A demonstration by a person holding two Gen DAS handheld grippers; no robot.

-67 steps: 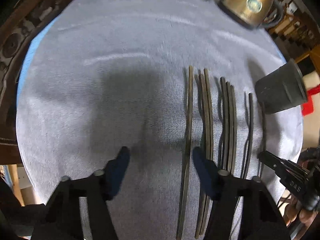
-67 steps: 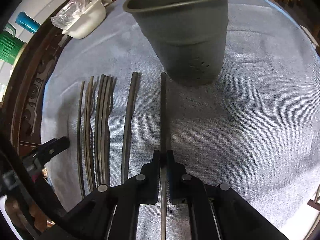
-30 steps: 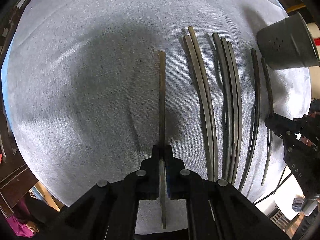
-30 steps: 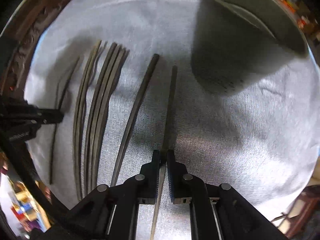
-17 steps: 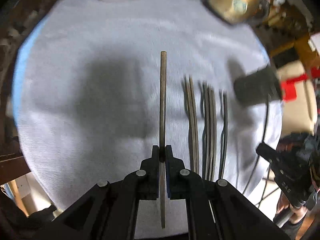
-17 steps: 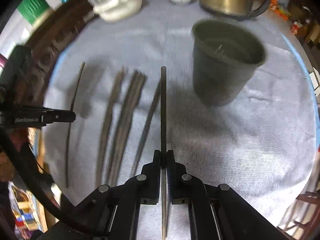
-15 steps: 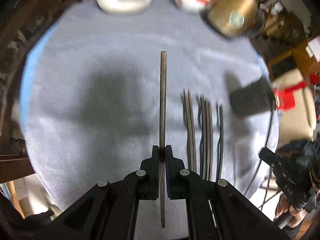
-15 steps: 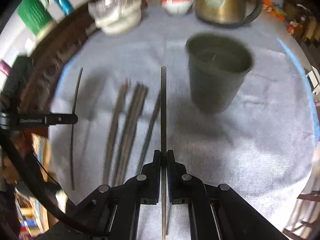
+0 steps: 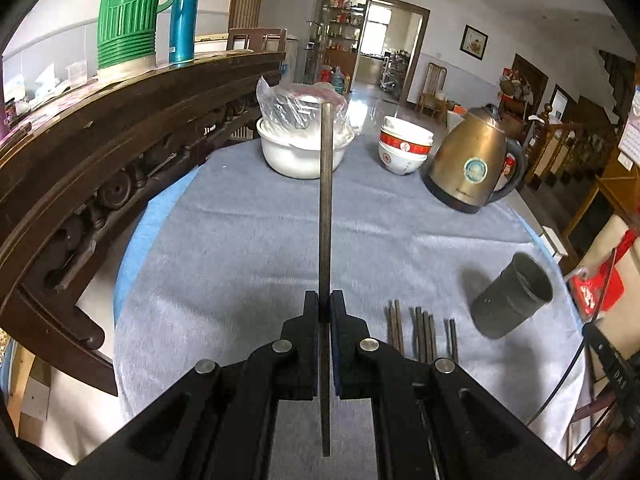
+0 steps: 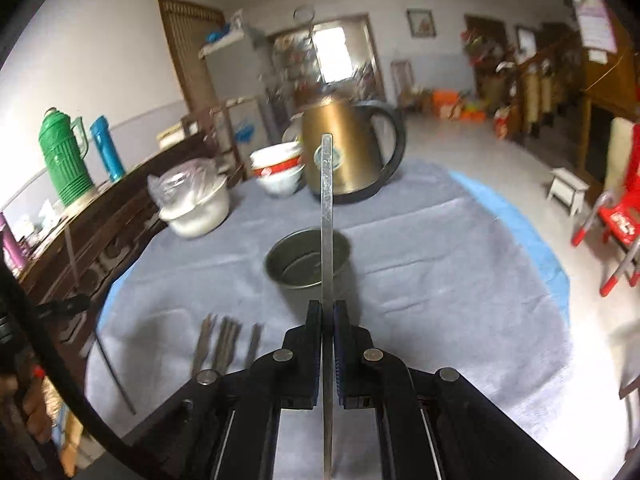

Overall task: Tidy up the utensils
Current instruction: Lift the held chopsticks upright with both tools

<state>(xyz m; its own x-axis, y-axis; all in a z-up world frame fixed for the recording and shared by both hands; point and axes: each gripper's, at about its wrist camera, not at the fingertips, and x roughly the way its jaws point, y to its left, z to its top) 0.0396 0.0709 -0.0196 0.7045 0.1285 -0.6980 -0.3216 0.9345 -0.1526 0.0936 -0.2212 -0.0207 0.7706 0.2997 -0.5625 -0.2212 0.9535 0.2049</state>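
Note:
My left gripper (image 9: 324,300) is shut on a dark chopstick (image 9: 326,200) and holds it lifted above the grey tablecloth, pointing forward. My right gripper (image 10: 327,310) is shut on another chopstick (image 10: 327,216), raised with its tip over the dark utensil cup (image 10: 308,270). The cup also shows at the right in the left wrist view (image 9: 512,300). Several more chopsticks (image 9: 420,330) lie in a row on the cloth left of the cup, also seen in the right wrist view (image 10: 226,342).
At the table's far side stand a white bowl covered with plastic (image 9: 302,148), stacked red-and-white bowls (image 9: 404,148) and a brass kettle (image 9: 470,164). A dark wooden sideboard (image 9: 100,140) with a green flask (image 9: 128,16) runs along the left.
Both grippers have lifted their chopsticks off the cloth and tilted up to face across the table. The right chopstick now reaches over the cup.

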